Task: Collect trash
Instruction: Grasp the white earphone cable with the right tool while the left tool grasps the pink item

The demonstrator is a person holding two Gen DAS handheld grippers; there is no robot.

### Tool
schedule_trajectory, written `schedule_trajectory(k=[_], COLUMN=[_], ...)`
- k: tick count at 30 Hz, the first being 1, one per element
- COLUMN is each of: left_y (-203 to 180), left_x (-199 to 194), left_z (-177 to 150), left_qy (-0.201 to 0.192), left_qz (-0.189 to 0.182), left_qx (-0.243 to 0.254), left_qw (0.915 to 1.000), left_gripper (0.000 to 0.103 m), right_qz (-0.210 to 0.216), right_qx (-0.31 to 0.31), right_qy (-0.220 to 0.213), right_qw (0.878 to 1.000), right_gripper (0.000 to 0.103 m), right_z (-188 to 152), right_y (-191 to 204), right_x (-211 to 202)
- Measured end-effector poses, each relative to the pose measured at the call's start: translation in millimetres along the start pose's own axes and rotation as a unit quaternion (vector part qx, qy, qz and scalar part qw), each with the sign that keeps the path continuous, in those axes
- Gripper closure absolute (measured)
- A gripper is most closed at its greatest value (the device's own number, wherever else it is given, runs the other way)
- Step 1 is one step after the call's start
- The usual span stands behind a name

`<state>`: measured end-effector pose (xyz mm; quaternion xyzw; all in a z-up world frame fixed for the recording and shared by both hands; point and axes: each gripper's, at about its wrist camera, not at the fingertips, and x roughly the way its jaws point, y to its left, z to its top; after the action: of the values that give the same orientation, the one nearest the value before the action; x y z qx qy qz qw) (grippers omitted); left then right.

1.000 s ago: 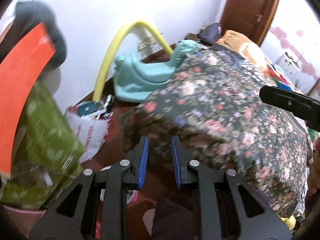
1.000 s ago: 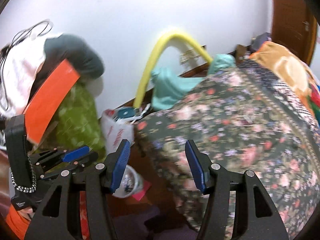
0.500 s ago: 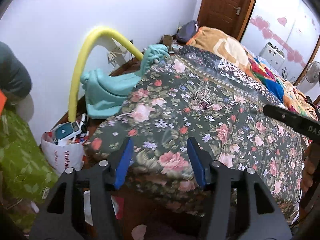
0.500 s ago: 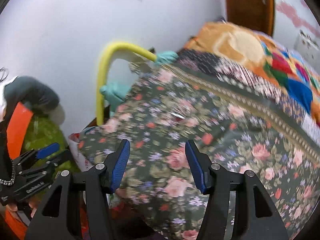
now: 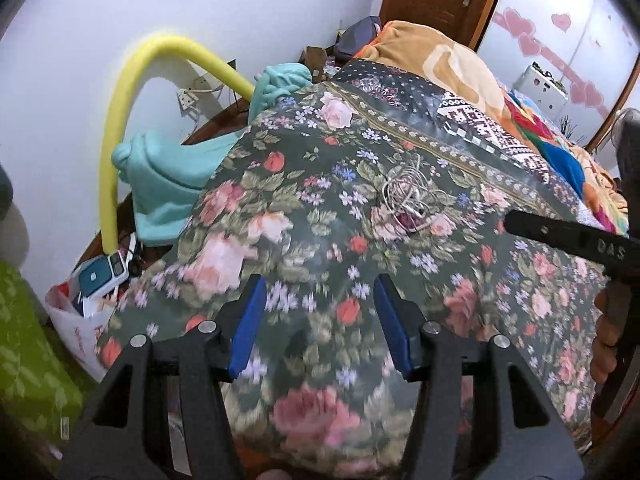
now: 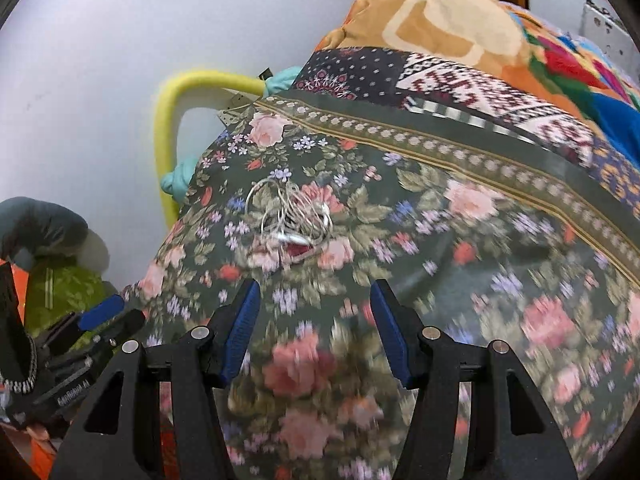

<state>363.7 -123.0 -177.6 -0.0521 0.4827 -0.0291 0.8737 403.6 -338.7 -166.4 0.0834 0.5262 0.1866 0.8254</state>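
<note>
Item: tangle of white cable, the likeliest piece of trash here (a judgement; it may be earphones someone wants). It lies loose on the floral bedspread, well ahead of both sets of fingers and a little left of centre in the right wrist view.

Left gripper: jaws parted, nothing between them, only bedspread beneath; they have just been opening.

Right gripper: likewise parted and empty.

Also present: white plastic bag on the floor by the bed corner, a possible bin.

Risks: thin loops may slip from the pads or trail and snag; fingers closing low could pinch the soft cloth along with the cable and drag the cover
</note>
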Motion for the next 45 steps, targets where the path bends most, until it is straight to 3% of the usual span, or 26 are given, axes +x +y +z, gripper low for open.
schedule_trajectory(k=[12, 14, 15, 16, 19, 24, 30, 41, 45], left_y=[-15, -18, -20, -21, -25, -38, -53, -108, -130], left_x=[47, 51, 52, 53, 50, 51, 58, 85, 95], left_z=[10, 11, 11, 11, 9, 12, 19, 27, 29], left_qy=[0.018, 0.022, 0.023, 0.024, 0.022, 0.025, 0.033, 0.056, 0.052], left_qz=[-0.012, -0.015, -0.017, -0.019, -0.038, -0.046, -0.070, -0.122, -0.114], left_qx=[0.037, 0.043, 0.045, 0.046, 0.043, 0.051, 0.051, 0.088, 0.122], left_qw=[0.9991, 0.9987, 0.9986, 0.9985, 0.9981, 0.9973, 0.9957, 0.9870, 0.9846], left_gripper=[0.048, 0.048, 0.048, 0.048, 0.048, 0.048, 0.048, 0.048, 0.048], right_qz=[0.029, 0.040, 0.055, 0.069, 0.098, 0.093, 0.065, 0.020, 0.022], right_qx=[0.015, 0.024, 0.028, 0.035, 0.039, 0.007, 0.001, 0.048, 0.062], right_qy=[0.044, 0.048, 0.059, 0.067, 0.036, -0.037, -0.080, -0.045, -0.043], right_qw=[0.998, 0.998, 0.996, 0.995, 0.994, 0.995, 0.995, 0.998, 0.997], right_gripper=[0.050, 0.067, 0.089, 0.095, 0.097, 0.097, 0.097, 0.097, 0.097], right_z=[54, 56, 56, 55, 50, 48, 43, 17, 11], right_y=[0, -3, -5, -6, -4, 5, -3, -52, -64], right_x=[104, 112, 115, 115, 94, 34, -3, 23, 23])
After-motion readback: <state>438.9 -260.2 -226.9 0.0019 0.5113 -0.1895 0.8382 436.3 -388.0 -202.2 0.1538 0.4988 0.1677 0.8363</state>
